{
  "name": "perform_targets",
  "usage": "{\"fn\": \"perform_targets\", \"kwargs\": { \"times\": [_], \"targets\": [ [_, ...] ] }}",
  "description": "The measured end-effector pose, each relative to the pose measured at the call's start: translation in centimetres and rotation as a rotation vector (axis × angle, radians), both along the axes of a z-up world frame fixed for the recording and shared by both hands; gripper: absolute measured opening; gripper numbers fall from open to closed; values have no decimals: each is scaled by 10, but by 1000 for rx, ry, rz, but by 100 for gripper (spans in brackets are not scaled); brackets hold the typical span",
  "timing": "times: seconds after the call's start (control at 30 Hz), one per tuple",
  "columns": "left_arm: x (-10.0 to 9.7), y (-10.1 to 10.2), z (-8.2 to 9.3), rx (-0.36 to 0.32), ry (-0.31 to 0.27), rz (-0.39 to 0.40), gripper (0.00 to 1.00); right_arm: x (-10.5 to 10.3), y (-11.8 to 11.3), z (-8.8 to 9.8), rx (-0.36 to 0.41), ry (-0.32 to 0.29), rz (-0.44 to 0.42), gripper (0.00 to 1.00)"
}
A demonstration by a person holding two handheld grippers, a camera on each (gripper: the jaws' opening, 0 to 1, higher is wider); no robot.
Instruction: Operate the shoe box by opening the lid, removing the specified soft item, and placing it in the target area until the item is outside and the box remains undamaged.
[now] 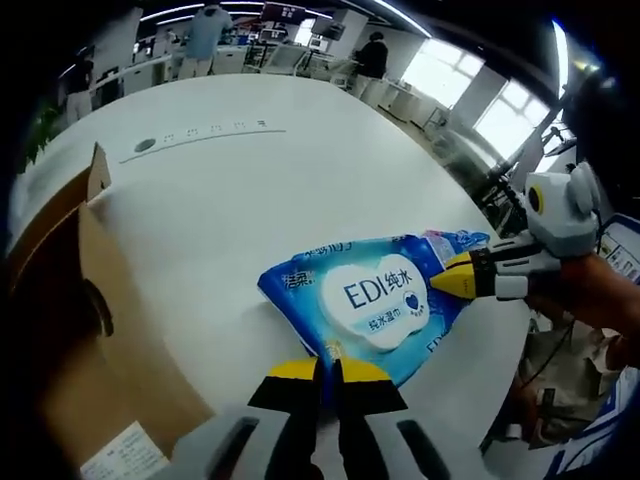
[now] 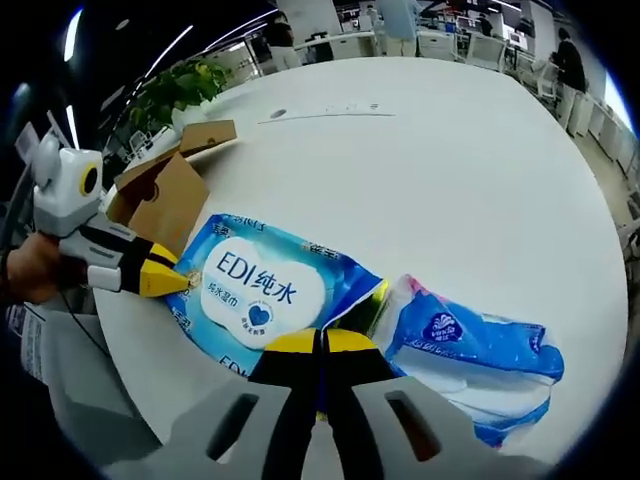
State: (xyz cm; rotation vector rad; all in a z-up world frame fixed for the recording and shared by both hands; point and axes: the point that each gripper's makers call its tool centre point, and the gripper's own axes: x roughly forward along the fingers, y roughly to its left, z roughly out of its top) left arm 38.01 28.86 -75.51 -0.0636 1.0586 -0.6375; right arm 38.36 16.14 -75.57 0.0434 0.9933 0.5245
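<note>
**A:** Status on the wipes?

**B:** I've got the blue wet-wipes pack (image 1: 372, 300) out of the box and lying flat on the white round table (image 1: 250, 190). Label side up, white oval flap with "EDI" print.

**A:** Who's holding it?

**B:** Both. My left gripper (image 1: 328, 372) has its yellow-tipped jaws pressed together on the near edge of the pack, almost no gap. In the right gripper view the right gripper (image 2: 322, 350) is pinched the same way on the opposite long edge of the pack (image 2: 262, 290).

**A:** Cross-check?

**B:** Left gripper view shows the right gripper (image 1: 452, 280) coming in from the right, tip on the pack's end. Right gripper view shows the left gripper (image 2: 172, 280) from the left, tip on the pack's other end. Consistent.

**A:** Box?

**B:** The brown cardboard shoe box (image 1: 95, 320) sits at the left in the left gripper view, lid flap up, white sticker on the near side. It's close to the pack but not touching. In the right gripper view the box (image 2: 165, 195) is behind the pack, open.

**A:** Anything else on the table?

**B:** A second blue-and-white soft pack (image 2: 480, 355), just right of the wipes in the right gripper view, its end against them. A potted plant (image 2: 180, 90) past the table edge. People (image 1: 205, 30) standing at desks in the background.
</note>
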Motion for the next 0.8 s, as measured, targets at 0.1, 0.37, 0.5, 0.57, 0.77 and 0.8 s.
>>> {"fn": "perform_targets", "kwargs": {
  "times": [0.1,0.37,0.5,0.57,0.77,0.8],
  "targets": [
    [-2,1,-1,14,-2,-22,5,0,-1,-1,-3,-3,-4,0],
    [-3,8,6,38,-17,-47,5,-1,-3,3,-43,-25,9,2],
    [-7,10,11,42,-16,-51,8,-5,-5,3,-69,-23,14,3],
    [-10,11,15,42,-20,-53,9,-8,-5,4,-83,-23,22,3],
    [-21,14,22,21,-29,-62,9,-10,-12,11,-126,-42,21,4],
    [-23,15,26,14,-32,-60,9,-11,-13,12,-127,-45,17,4]
  ]
}}
